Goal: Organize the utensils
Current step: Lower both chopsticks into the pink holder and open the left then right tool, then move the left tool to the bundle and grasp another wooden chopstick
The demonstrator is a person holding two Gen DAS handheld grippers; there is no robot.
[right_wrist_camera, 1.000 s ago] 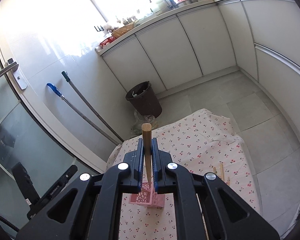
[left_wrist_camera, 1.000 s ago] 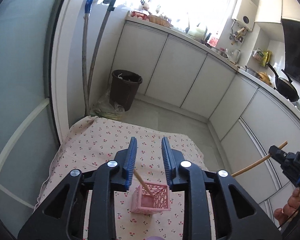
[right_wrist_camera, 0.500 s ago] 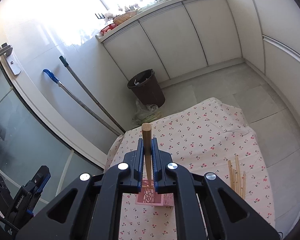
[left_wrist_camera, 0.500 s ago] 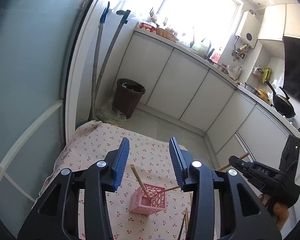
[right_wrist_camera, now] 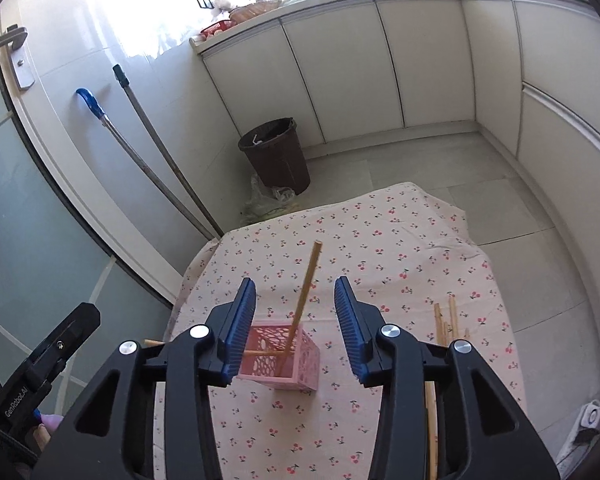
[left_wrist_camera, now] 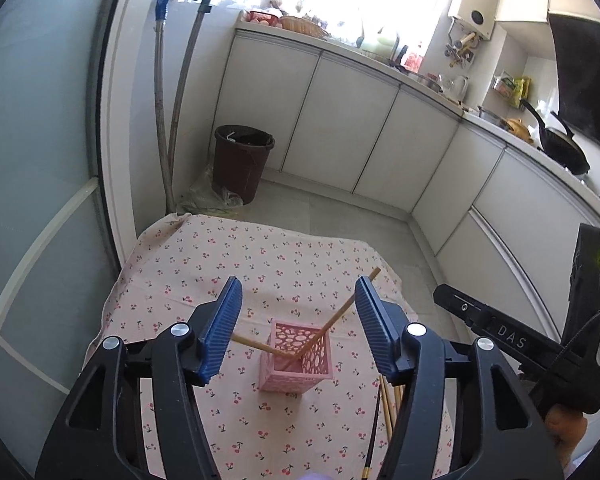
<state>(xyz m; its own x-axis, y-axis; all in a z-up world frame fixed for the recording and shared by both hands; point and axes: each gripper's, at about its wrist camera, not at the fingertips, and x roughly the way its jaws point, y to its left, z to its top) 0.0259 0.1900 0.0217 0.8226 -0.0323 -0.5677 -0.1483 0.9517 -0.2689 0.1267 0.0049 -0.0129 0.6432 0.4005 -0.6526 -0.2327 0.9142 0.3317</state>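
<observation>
Two chopsticks lean crossed in the pink basket on the cherry-print cloth.

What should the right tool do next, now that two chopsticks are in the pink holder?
Probably swing the right tool, jaws just opened with nothing gripped, over to the loose chopsticks lying on the cloth at its right. Two sticks already lean in the pink holder, so fetching another seems next.
</observation>
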